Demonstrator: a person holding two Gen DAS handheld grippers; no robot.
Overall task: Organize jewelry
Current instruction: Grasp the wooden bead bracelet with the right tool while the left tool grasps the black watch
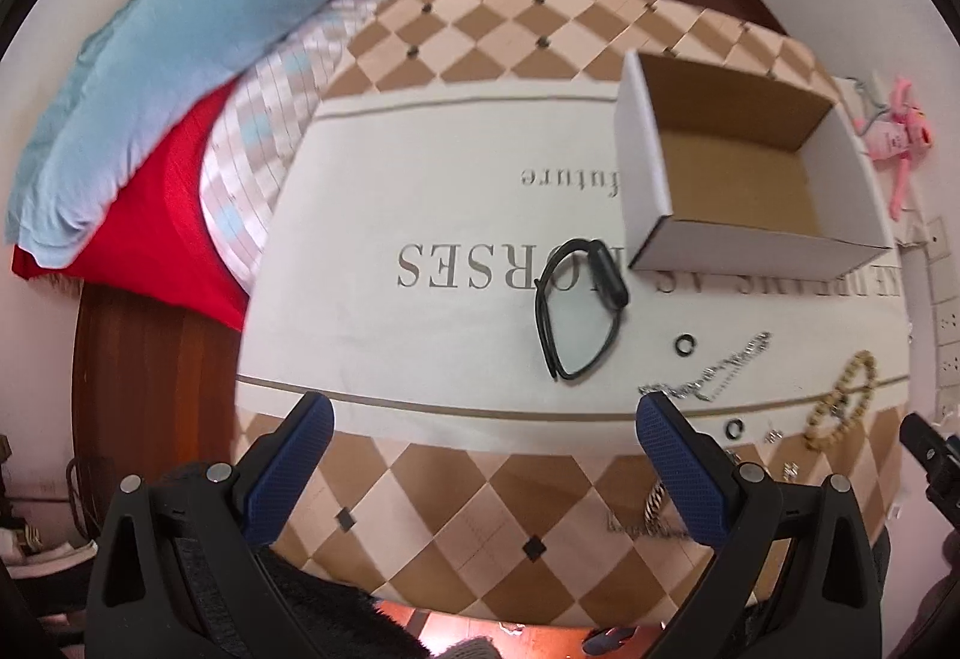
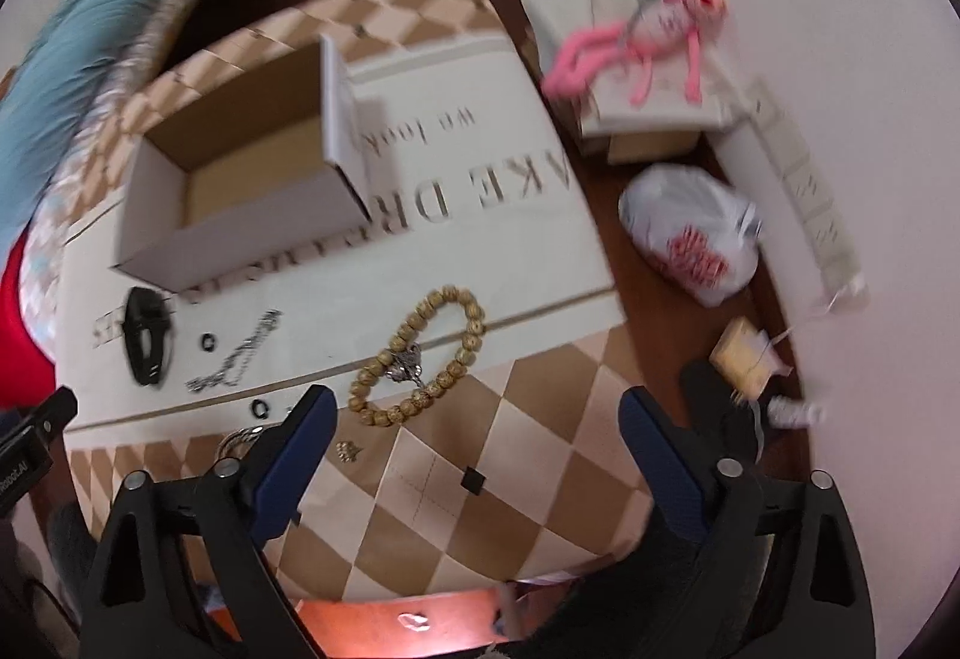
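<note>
My box [image 1: 744, 167] sits empty on the tabletop [image 1: 420, 191]. Both tools, left [image 1: 486, 470] and right [image 2: 477, 455], gape empty. The bead bracelet [image 2: 420, 353] lies near the edge; a clumsy nudge could drop it, and the tiny rings [image 1: 684, 344] could slip my pinch.

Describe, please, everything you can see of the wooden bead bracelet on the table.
The wooden bead bracelet is a closed loop of round, tan, speckled beads that look like carved wood. It lies flat on the table cloth, straddling the border stripe between the cream panel and the checked edge. A small silvery piece lies inside the loop. Nothing grips it; the right tool hangs open just short of it.
</note>
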